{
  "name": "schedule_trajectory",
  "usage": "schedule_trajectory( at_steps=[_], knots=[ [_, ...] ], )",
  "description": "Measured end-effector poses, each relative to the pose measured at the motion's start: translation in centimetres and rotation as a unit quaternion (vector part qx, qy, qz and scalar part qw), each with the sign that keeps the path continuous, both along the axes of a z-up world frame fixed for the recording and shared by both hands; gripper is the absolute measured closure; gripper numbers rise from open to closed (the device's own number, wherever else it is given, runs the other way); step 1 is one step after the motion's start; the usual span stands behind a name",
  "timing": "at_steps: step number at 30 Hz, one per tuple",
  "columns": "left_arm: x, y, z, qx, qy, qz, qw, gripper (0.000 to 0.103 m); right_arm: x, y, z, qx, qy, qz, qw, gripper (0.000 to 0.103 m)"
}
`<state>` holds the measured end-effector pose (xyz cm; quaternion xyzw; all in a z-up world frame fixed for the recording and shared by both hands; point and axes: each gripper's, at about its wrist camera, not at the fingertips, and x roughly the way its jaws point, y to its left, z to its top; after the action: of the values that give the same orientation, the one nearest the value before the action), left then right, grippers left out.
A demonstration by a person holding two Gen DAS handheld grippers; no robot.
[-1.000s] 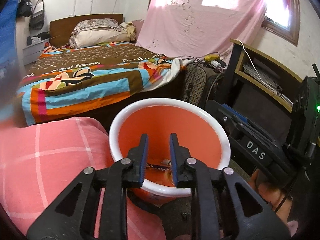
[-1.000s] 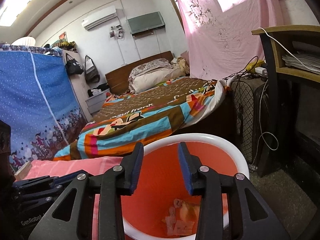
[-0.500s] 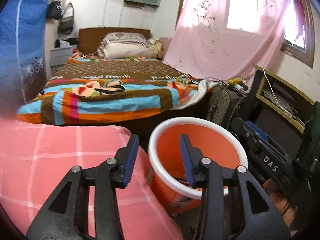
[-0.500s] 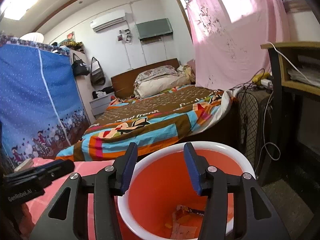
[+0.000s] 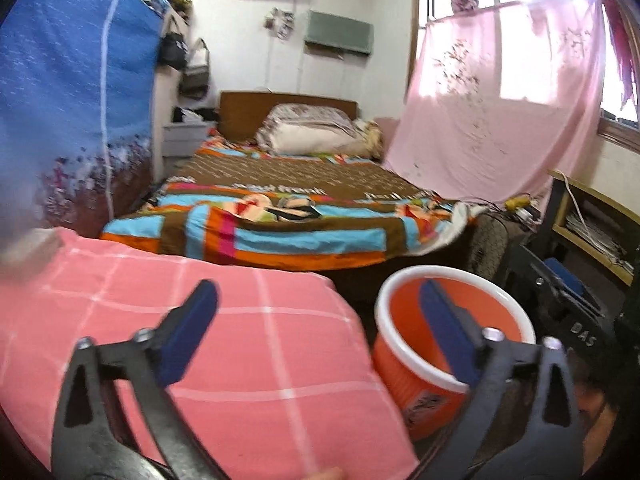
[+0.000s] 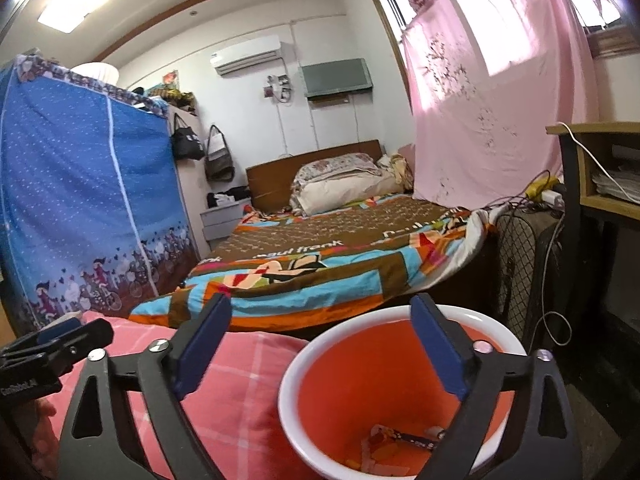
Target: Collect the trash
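Note:
An orange bin with a white rim [image 5: 404,280] stands on the floor beside a pink checked surface [image 5: 248,344]; it also shows in the right wrist view [image 6: 304,364]. Wrappers and paper scraps [image 6: 400,440] lie at its bottom. My left gripper [image 5: 318,320] is open wide and empty, above the pink surface's right edge, with its right finger over the bin. My right gripper [image 6: 322,334] is open wide and empty, above the bin's left rim.
A bed with a colourful quilt [image 5: 296,216] lies behind the bin. A blue fabric wardrobe [image 5: 68,112] stands left. A desk with shelves [image 6: 600,184], a fan and cables stand right. The other gripper's body [image 6: 44,352] shows at the left.
Both grippers have opened from nearly shut to wide. The left one has lifted and swung left from over the bin to over the pink surface. The right one has lifted a little.

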<state>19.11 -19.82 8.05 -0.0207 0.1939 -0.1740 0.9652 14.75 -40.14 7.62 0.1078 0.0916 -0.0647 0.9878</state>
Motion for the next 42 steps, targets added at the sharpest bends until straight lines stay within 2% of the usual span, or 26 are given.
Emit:
schedule_trajectory(
  at_steps=[1, 5, 13, 21, 25, 32, 42],
  knots=[
    [-0.5, 0.5, 0.0, 0.0, -0.011, 0.01, 0.9999, 0.0, -0.2, 0.2, 0.1, -0.001, -0.004, 0.002, 1.0, 0.0],
    [-1.9, 2.1, 0.1, 0.003, -0.028, 0.03, 0.9992, 0.0, -1.1, 1.7, 0.5, -0.015, -0.029, 0.014, 0.999, 0.0],
    [-4.7, 5.7, 0.2, -0.023, -0.044, 0.071, 0.9962, 0.0, -3.5, 4.8, 0.4, -0.035, -0.051, 0.036, 0.997, 0.0],
    [-8.8, 8.7, -0.8, -0.017, -0.064, 0.096, 0.9931, 0.0, -7.4, 8.0, -0.3, -0.043, -0.091, 0.059, 0.993, 0.0],
    [-10.5, 10.2, -1.7, -0.018, -0.067, 0.106, 0.9919, 0.0, -9.6, 10.0, -0.8, -0.063, -0.107, 0.07, 0.99, 0.0],
    [-12.6, 12.2, -3.2, -0.016, -0.07, 0.126, 0.9894, 0.0, -11.9, 11.7, -1.8, -0.07, -0.104, 0.074, 0.989, 0.0],
    [-14.5, 13.9, -4.7, -0.008, -0.074, 0.14, 0.9874, 0.0, -13.3, 13.2, -3.9, -0.08, -0.075, 0.08, 0.991, 0.0]
  ],
)
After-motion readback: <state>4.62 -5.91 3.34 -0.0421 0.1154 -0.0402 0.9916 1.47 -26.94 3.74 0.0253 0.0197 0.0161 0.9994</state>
